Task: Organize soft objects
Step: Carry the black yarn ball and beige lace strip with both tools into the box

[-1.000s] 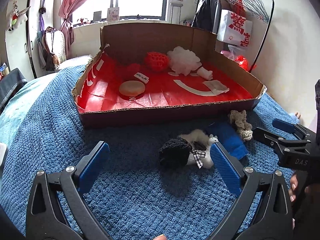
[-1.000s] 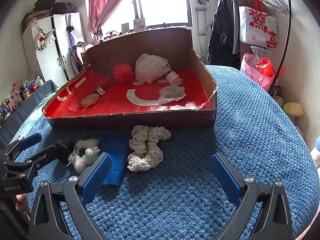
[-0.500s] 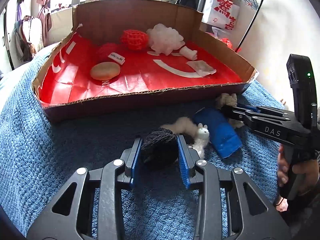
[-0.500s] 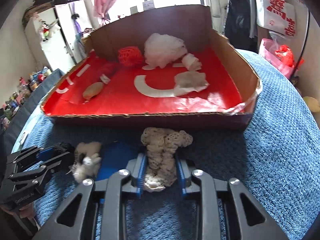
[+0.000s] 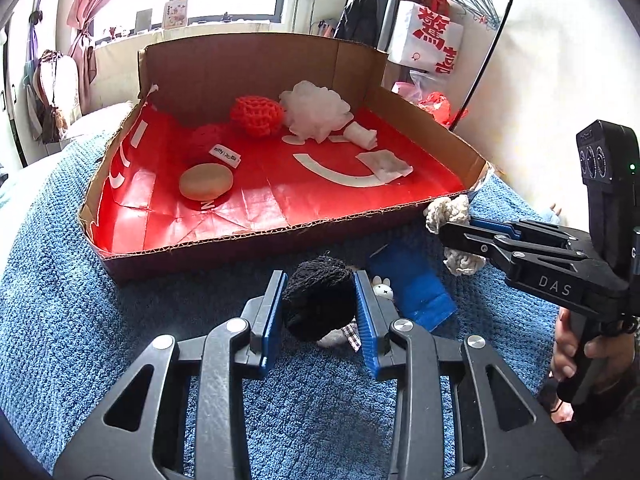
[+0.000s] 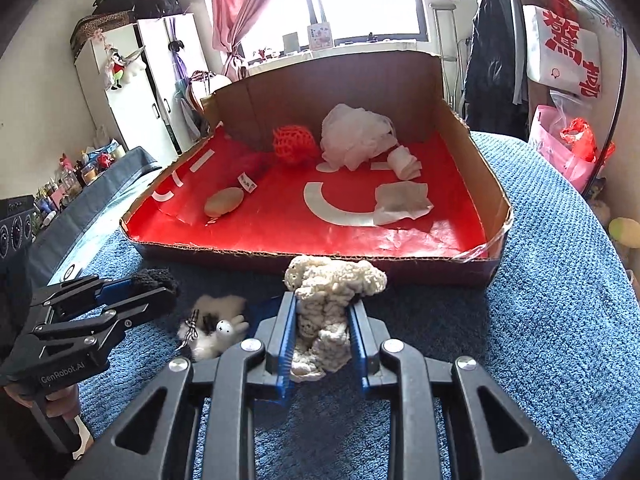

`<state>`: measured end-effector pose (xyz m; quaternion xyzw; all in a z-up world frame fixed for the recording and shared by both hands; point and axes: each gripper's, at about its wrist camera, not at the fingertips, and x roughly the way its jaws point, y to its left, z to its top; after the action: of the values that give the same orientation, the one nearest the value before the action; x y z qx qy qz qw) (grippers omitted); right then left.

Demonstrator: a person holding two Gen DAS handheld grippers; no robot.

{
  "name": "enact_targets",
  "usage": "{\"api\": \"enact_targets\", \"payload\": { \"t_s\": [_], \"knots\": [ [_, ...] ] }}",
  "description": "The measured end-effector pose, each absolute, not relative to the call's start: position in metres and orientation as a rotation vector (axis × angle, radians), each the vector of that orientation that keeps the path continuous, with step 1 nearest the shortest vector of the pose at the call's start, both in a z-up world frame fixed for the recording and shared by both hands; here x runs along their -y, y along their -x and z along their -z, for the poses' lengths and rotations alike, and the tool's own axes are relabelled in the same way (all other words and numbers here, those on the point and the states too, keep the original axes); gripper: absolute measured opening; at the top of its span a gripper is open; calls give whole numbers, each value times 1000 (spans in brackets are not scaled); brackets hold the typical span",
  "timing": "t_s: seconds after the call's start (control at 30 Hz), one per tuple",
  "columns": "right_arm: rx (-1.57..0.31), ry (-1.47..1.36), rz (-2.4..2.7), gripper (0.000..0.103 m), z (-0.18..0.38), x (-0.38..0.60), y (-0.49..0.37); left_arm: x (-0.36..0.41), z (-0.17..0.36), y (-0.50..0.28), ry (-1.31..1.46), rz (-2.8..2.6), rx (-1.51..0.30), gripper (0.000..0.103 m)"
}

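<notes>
Left jaws clamping black knit ball [image 5: 318,300] hiding white plush [image 6: 214,330], right jaws gripping cream crochet [image 6: 326,320]

Black skeletal left tongs [image 5: 319,304] and right tongs [image 6: 323,336], blue ribbed pads, silver screws, "DAS" lettering.
</notes>
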<state>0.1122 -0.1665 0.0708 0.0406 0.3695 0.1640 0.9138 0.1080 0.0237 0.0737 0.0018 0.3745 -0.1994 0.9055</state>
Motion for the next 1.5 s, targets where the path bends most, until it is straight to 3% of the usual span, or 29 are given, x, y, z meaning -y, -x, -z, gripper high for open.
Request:
{"api": "enact_targets", "payload": {
  "t_s": [0.3,0.5,0.93,1.5],
  "knots": [
    [-721,-114,-408,27,-97,166,-129,-24,-96,-119,-8,446,-733,31],
    [-760,-116,-451,27,-115,160,-194,-14,-115,-172,-74,477,-722,31],
    [-1019,-46,-457,27,-83,132,-306,12,-84,-274,-210,452,-874,31],
    [-1126,-40,-464,29,-59,125,-331,19,-64,-303,-207,480,-1011,32]
  ]
}}
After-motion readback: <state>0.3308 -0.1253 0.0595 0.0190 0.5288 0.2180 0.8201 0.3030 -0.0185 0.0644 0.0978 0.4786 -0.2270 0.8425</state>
